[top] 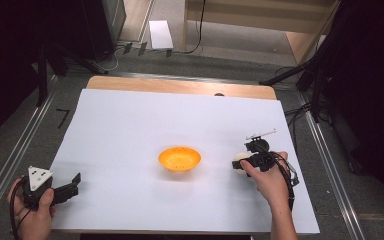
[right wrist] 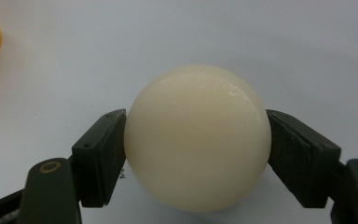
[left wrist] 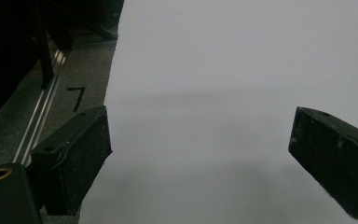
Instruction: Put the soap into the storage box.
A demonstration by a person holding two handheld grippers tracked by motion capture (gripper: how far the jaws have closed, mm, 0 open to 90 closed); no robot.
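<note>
Two black jaws of the right gripper [right wrist: 196,154] press against both sides of a smooth cream-white ball [right wrist: 197,137], held just above the white sheet covering the wooden table [top: 180,86], near its right edge. A shallow orange bowl [top: 179,159] sits mid-sheet, left of the ball and apart from it. At the sheet's near-left corner, the left gripper [left wrist: 200,149] hangs with jaws spread wide, holding nothing.

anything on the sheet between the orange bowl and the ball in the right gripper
Nothing: the high view shows bare white sheet between orange bowl and cream ball.
</note>
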